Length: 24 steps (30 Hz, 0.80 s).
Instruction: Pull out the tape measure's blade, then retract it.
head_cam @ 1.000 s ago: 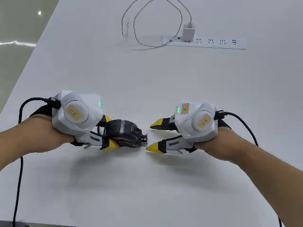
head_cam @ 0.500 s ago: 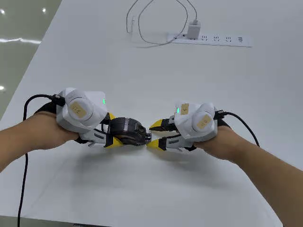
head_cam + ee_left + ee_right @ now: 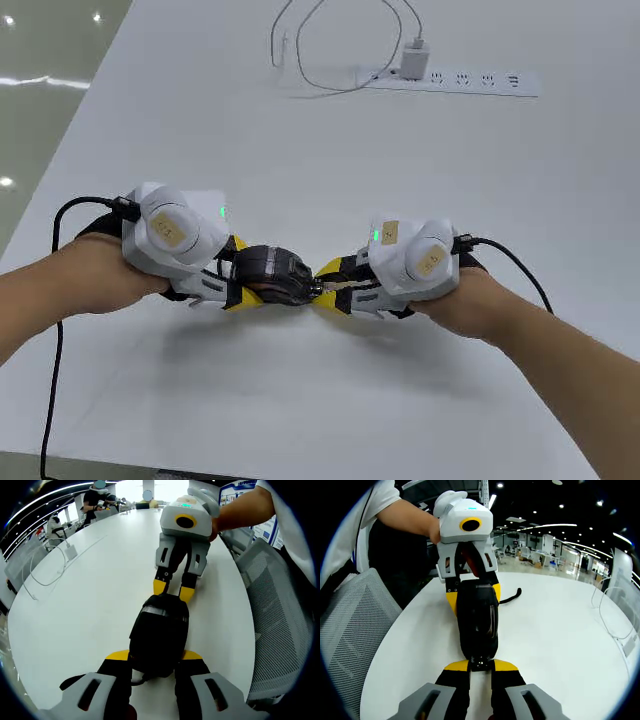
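A black tape measure (image 3: 270, 272) lies on the white table (image 3: 300, 160), and my left gripper (image 3: 244, 272) is shut on its case. In the left gripper view the case (image 3: 160, 632) sits between the yellow pads (image 3: 118, 655) of the left gripper (image 3: 155, 656). My right gripper (image 3: 322, 287) faces it from the right, its jaws closed on the blade's metal end hook (image 3: 480, 663). In the right gripper view the right gripper (image 3: 480, 666) pinches that hook at the front of the case (image 3: 477, 612). No blade length shows outside the case.
A white power strip (image 3: 455, 80) with a charger (image 3: 415, 57) and a looped white cable (image 3: 320, 50) lies at the table's far side. The table's left edge (image 3: 70, 130) drops to the floor. A mesh chair (image 3: 280, 605) stands beside the table.
My right gripper has moved left up to the tape measure and its open jaws have closed on the end hook. The left gripper kept its hold on the case.
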Motion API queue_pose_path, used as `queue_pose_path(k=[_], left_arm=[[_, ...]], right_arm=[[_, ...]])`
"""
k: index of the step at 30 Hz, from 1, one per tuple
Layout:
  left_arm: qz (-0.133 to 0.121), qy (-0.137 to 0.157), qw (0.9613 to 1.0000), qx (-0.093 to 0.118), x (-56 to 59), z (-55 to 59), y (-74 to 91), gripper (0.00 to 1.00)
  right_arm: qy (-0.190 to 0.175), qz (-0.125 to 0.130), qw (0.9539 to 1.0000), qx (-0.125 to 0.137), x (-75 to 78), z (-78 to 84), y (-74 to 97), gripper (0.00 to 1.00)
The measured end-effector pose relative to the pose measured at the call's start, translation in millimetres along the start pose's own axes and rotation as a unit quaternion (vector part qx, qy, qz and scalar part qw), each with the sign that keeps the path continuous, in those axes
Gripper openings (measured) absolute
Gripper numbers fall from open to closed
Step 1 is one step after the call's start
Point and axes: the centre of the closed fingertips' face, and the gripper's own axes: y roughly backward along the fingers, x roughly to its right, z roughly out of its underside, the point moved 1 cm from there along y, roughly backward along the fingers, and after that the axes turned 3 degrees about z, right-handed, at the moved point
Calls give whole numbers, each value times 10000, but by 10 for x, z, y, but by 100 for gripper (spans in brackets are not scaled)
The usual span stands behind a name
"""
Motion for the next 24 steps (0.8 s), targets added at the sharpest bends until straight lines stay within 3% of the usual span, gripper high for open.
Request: queue_pose_path(k=[24], left_arm=[[-14, -65, 10000, -21, -2, 1, 0, 28]], right_arm=[[-23, 66, 10000, -22, 1, 4, 4, 10]])
